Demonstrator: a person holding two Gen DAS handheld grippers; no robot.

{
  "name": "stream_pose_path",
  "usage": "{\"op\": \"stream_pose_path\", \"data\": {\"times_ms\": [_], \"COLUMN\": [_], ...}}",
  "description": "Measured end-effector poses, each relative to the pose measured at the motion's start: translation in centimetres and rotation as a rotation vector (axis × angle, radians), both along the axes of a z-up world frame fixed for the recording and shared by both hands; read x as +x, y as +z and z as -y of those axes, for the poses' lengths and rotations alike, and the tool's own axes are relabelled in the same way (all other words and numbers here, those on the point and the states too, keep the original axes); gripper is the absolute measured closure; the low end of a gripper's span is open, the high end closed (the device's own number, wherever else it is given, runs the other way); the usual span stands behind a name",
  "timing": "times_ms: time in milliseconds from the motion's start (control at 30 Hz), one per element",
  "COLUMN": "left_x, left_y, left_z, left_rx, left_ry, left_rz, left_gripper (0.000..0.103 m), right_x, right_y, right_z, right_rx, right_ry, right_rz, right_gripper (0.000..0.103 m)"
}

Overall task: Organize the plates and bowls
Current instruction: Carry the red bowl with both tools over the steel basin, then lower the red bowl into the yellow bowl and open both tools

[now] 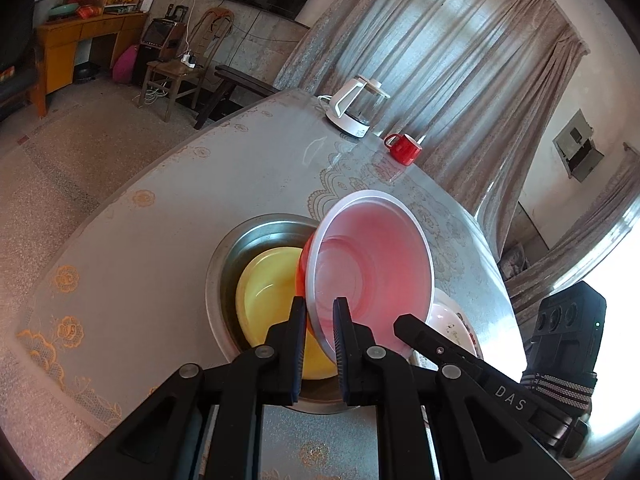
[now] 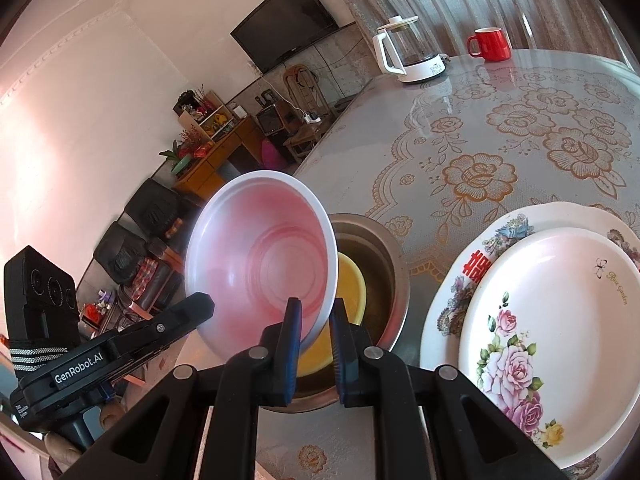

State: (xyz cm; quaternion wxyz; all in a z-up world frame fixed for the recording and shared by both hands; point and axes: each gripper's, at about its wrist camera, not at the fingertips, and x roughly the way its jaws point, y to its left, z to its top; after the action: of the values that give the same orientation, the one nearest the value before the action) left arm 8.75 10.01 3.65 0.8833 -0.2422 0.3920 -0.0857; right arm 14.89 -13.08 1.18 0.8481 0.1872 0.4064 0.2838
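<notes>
A bowl [image 1: 372, 256], red outside and pinkish white inside, hangs tilted above the table, gripped at its rim from two sides. My left gripper [image 1: 320, 312] is shut on the near rim. My right gripper [image 2: 316, 312] is shut on the same bowl [image 2: 260, 256]. Just below the bowl stands a steel basin [image 1: 224, 256] with a yellow bowl [image 1: 264, 288] inside; both the basin [image 2: 384, 264] and the yellow bowl [image 2: 352, 280] also show in the right wrist view. To the right, a rose-patterned plate [image 2: 560, 340] lies on a larger decorated plate [image 2: 480, 248].
A white electric kettle [image 2: 408, 52] and a red mug [image 2: 490, 44] stand at the far side of the table [image 2: 500, 152], which has a floral lace cover. The table's left edge drops to the floor; a chair [image 1: 176, 68] and bench stand beyond it.
</notes>
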Motion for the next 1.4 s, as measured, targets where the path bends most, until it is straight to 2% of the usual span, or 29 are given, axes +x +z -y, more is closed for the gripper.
{"op": "stream_pose_path", "data": {"times_ms": [333,1167,1300,1400], "left_x": [0.1,0.5,0.4,0.6], "left_y": [-0.7,-1.8,-1.7,-1.9], "left_z": [0.0,-0.5,-0.1,0.0], "left_rx": [0.034,0.049,0.113,0.124], "left_ry": [0.015,0.036,0.049,0.05], "left_rz": [-0.014,-0.056,-0.051,-0.049], "left_gripper": [0.09,0.09,0.09,0.09], "right_x": [0.3,0.3,0.3,0.3], "right_y": [-0.9,-1.8,-1.9,-2.1], "right_z": [-0.6,-1.2,-1.5,-1.8], "right_rx": [-0.003,-0.023,-0.047,-0.071], "right_ry": [0.017,0.016,0.016,0.015], "right_rz": [-0.021,-0.05,-0.05,-0.051], "right_gripper": [0.089,0.087,0.087,0.087]}}
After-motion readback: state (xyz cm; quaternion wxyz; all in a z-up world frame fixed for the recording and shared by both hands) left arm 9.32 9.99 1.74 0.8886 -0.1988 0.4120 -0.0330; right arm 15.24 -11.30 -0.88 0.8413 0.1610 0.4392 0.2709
